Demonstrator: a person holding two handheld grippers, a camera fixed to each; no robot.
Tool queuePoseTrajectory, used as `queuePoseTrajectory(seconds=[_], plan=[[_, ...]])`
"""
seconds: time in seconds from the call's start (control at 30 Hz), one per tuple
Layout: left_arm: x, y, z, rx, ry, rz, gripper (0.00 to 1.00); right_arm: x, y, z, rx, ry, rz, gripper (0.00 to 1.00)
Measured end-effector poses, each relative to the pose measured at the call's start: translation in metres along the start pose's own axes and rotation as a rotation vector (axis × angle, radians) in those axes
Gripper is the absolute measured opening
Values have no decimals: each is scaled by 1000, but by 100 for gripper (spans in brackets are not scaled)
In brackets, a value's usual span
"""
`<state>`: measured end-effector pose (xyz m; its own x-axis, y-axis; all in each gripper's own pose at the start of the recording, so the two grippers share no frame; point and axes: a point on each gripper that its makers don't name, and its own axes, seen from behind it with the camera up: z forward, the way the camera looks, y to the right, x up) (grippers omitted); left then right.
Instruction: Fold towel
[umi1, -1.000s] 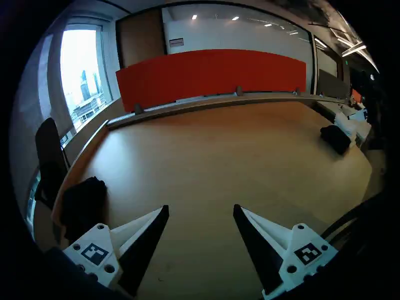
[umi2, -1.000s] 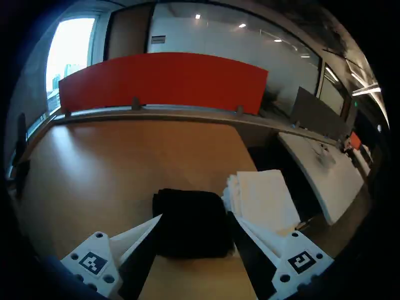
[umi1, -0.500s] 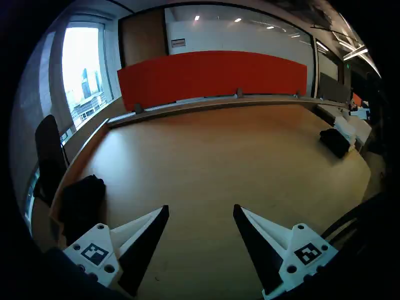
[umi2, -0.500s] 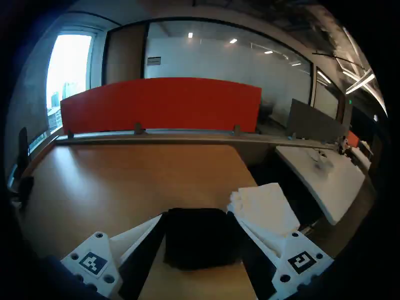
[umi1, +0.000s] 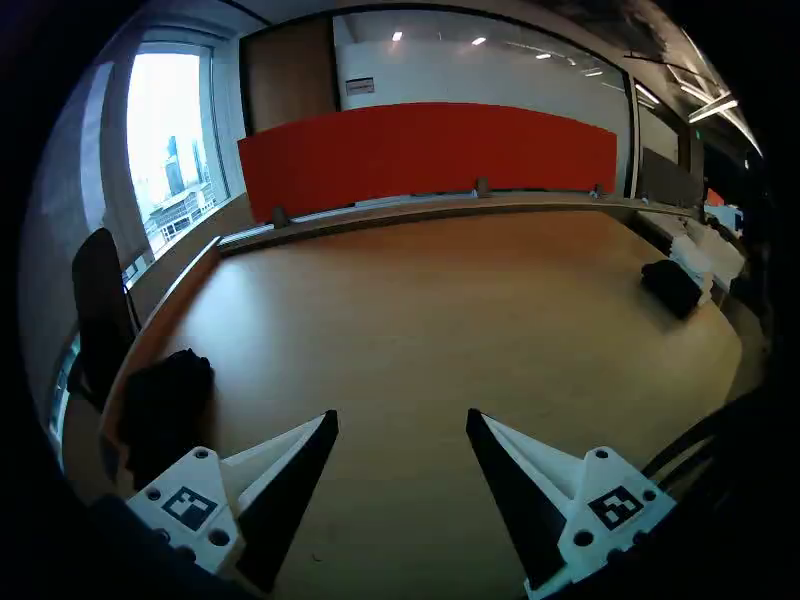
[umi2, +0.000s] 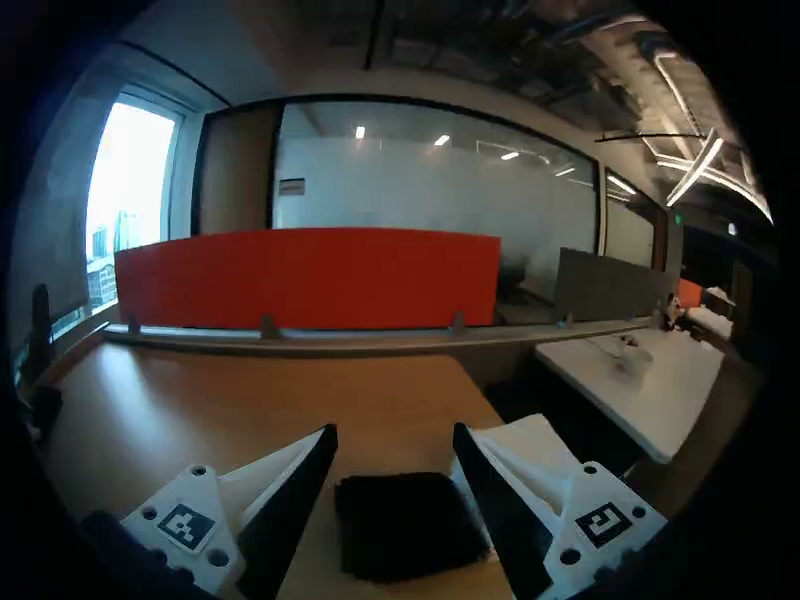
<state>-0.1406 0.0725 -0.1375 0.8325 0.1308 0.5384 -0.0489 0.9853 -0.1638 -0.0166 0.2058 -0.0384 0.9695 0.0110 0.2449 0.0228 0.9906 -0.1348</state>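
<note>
On the light wooden tabletop, near its right edge, a folded black towel lies flat, seen low between the spread fingers of the right gripper; neither finger presses on it. Just beside it, right side, a stack of white folded cloths, partly behind a finger. The left gripper has its fingers apart too, holding nothing, above bare wood, well apart from the towel. At the table's left edge, a dark bundle. Behind the table runs a long red partition panel.
</note>
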Motion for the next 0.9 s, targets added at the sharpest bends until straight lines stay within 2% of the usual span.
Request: queuePoseTrajectory(seconds=[0.27, 0.47, 0.57, 0.67, 0.9], plan=[[1, 0, 1, -1, 0, 1, 96, 12, -6, 0, 6, 57, 19, 90], [3, 0, 3, -3, 4, -2, 95, 36, -7, -1, -12, 121, 35, 90], [4, 0, 5, -6, 6, -4, 96, 48, -13, -1, -2, 151, 36, 90], [6, 0, 6, -7, 10, -6, 95, 53, -21, 1, 8, 151, 36, 89], [13, -6, 9, -4, 29, -17, 96, 69, -51, 4, 47, 180, 25, 90]])
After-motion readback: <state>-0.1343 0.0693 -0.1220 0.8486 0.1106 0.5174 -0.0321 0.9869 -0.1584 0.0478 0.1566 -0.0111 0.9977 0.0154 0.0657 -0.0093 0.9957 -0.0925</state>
